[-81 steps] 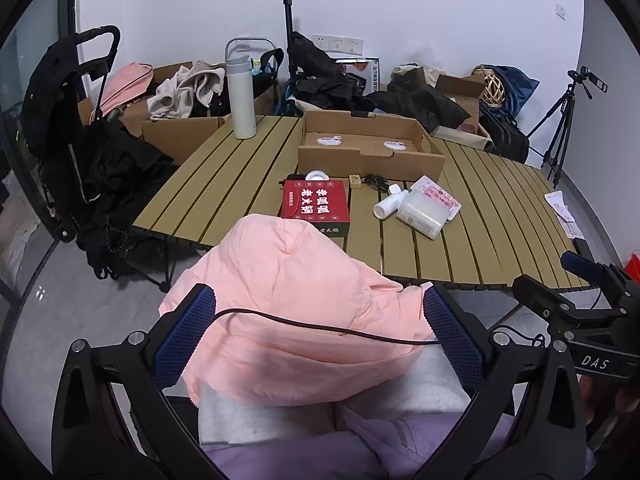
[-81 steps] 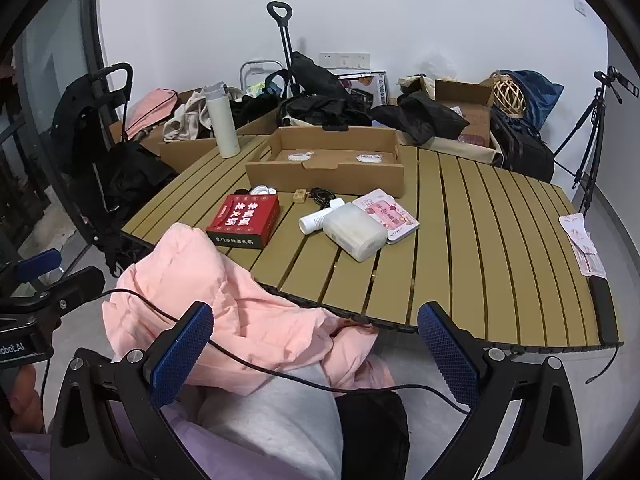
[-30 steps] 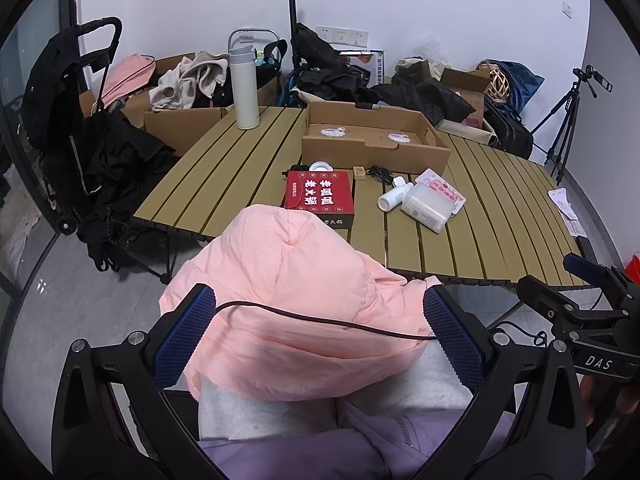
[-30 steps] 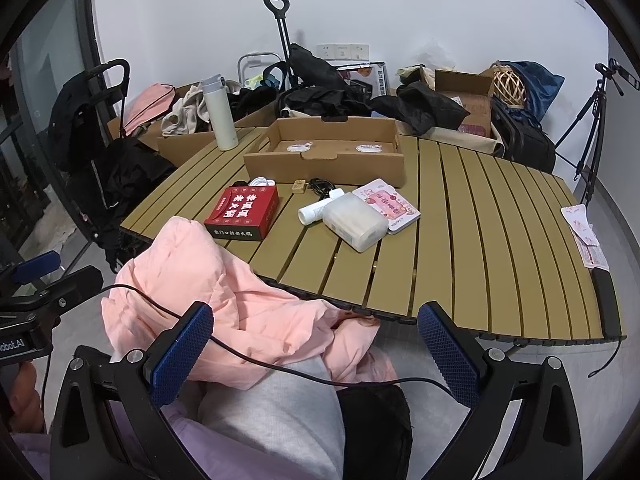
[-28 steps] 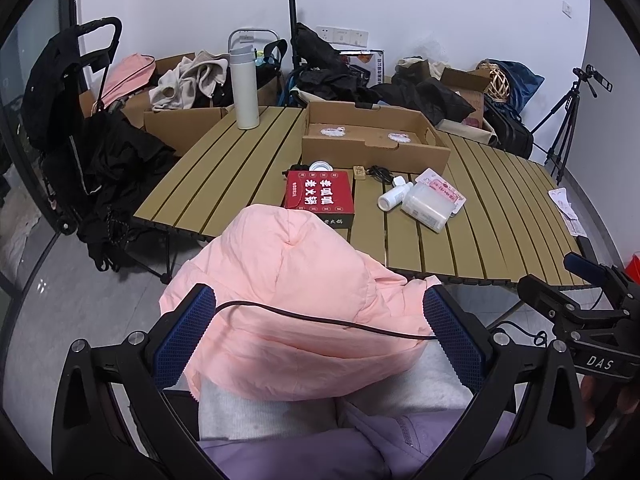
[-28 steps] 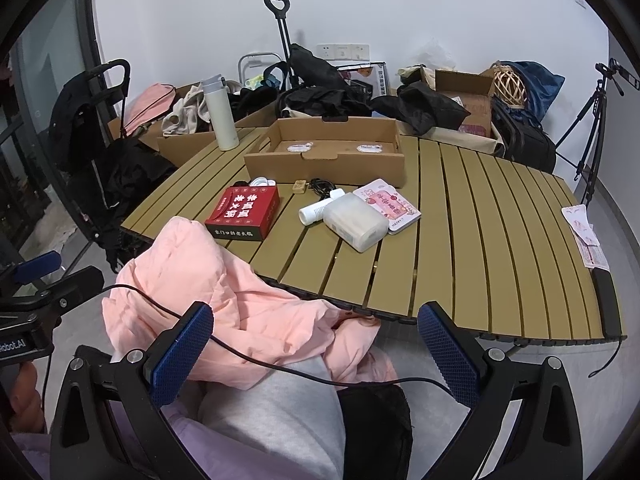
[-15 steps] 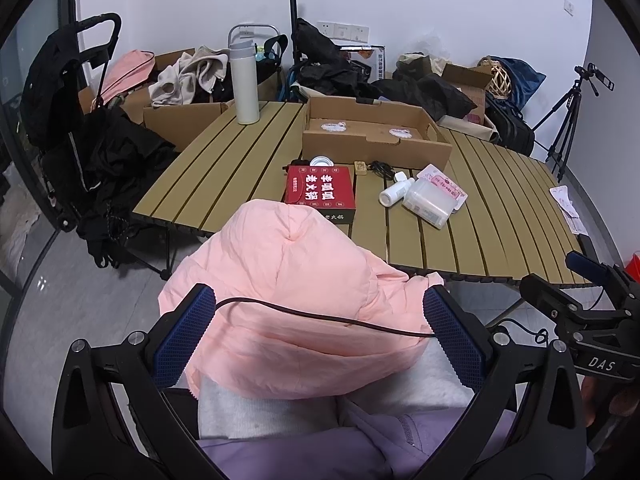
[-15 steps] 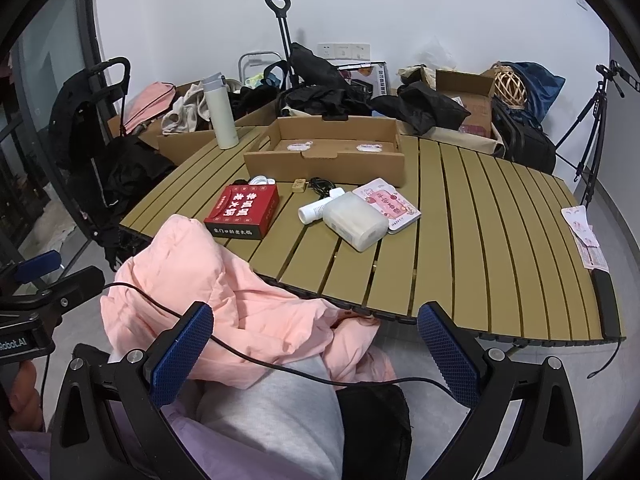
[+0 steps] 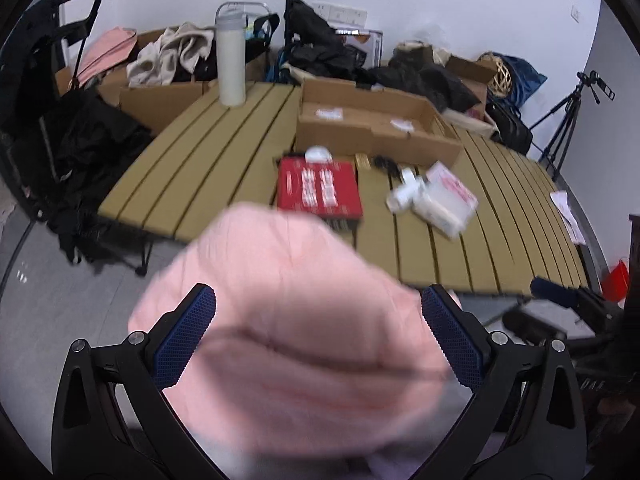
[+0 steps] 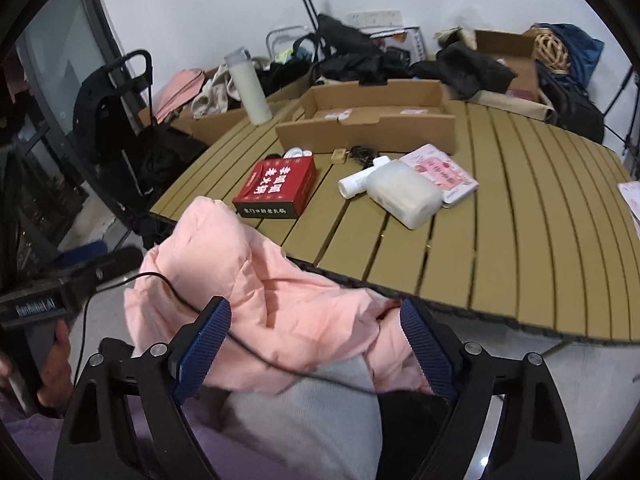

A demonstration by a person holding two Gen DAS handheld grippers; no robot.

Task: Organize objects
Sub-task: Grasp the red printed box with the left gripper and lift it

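A red box [image 9: 318,188] [image 10: 276,188] lies on the slatted table [image 9: 208,160] [image 10: 540,220] in front of an open cardboard tray [image 9: 372,124] [image 10: 372,116]. A small white bottle [image 9: 404,196] [image 10: 360,182], a frosted plastic box [image 9: 444,210] [image 10: 404,194], a pink packet [image 10: 440,172], a black cable [image 10: 360,152] and a small tan block [image 10: 338,155] lie beside it. My left gripper [image 9: 318,332] and right gripper [image 10: 316,340] are both open and empty, low over a pink jacket [image 9: 296,340] [image 10: 256,280] in front of the table.
A tall white flask [image 9: 231,56] [image 10: 250,88] stands at the table's far left. Boxes of clothes [image 9: 168,60], black bags [image 10: 352,56], a stroller [image 9: 44,80] and a tripod [image 9: 568,108] surround the table. A thin black wire [image 10: 172,292] crosses the jacket.
Both grippers have moved forward and closer to the table. The views are blurred by the motion. The right view has tilted. Both jaws stay open.
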